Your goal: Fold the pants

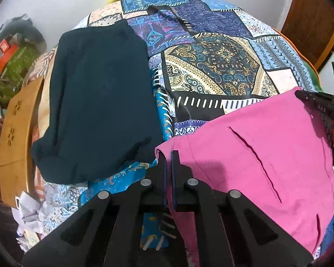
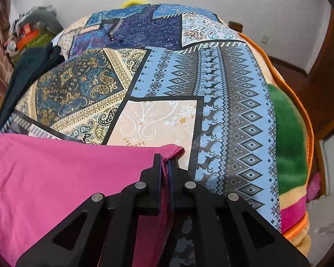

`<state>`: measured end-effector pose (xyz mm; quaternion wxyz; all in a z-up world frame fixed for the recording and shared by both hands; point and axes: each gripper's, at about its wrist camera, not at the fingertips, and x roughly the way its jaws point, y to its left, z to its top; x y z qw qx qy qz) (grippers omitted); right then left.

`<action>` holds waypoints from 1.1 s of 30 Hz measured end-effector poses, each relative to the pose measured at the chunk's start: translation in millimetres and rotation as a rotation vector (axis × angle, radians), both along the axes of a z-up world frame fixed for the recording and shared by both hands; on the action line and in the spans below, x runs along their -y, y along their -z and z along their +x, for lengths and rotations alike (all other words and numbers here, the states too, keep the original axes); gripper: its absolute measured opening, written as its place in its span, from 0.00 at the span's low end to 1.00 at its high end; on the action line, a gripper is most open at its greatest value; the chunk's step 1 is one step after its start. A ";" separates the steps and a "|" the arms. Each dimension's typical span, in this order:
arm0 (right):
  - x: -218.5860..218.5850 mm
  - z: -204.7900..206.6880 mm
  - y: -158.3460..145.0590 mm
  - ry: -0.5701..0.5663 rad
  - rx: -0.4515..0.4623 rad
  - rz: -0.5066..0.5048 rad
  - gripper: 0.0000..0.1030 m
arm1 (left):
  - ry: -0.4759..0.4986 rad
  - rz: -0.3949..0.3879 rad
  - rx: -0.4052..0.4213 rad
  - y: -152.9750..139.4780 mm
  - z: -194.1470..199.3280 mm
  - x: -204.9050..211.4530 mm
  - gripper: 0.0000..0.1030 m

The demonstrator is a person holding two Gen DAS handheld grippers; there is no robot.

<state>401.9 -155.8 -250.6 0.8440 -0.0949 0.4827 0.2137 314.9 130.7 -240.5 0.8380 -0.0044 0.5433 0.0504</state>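
The pink pants (image 1: 256, 155) lie spread on the patterned bedspread (image 1: 211, 66), with a slit pocket showing. My left gripper (image 1: 168, 155) is shut on the pants' left corner edge. In the right wrist view the pink pants (image 2: 55, 178) fill the lower left, and my right gripper (image 2: 164, 159) is shut on their right corner, where the hem sticks out past the fingers. The right gripper also shows in the left wrist view (image 1: 318, 104) at the far right edge of the pants.
A folded dark teal garment (image 1: 95, 102) lies on the bed to the left of the pants. A wooden board (image 1: 17, 138) and clutter stand off the bed's left side. A green and orange blanket (image 2: 289, 144) edges the bed's right side. A wall is behind.
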 end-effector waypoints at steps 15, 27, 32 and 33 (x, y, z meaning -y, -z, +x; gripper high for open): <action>-13.4 -39.3 -79.6 -0.094 0.145 0.083 0.38 | 0.039 -0.067 0.109 -57.3 -15.8 7.2 0.32; -88.9 -85.0 -62.5 -0.299 -0.050 0.224 0.70 | 0.133 -0.069 0.027 -42.6 -10.5 42.5 0.64; -106.9 -94.8 -26.9 -0.336 -0.231 0.208 0.70 | 0.148 -0.086 -0.048 -18.8 -11.0 47.4 0.65; -108.1 -96.6 -22.4 -0.353 -0.261 0.199 0.70 | 0.163 -0.081 -0.068 -13.2 -12.0 49.2 0.65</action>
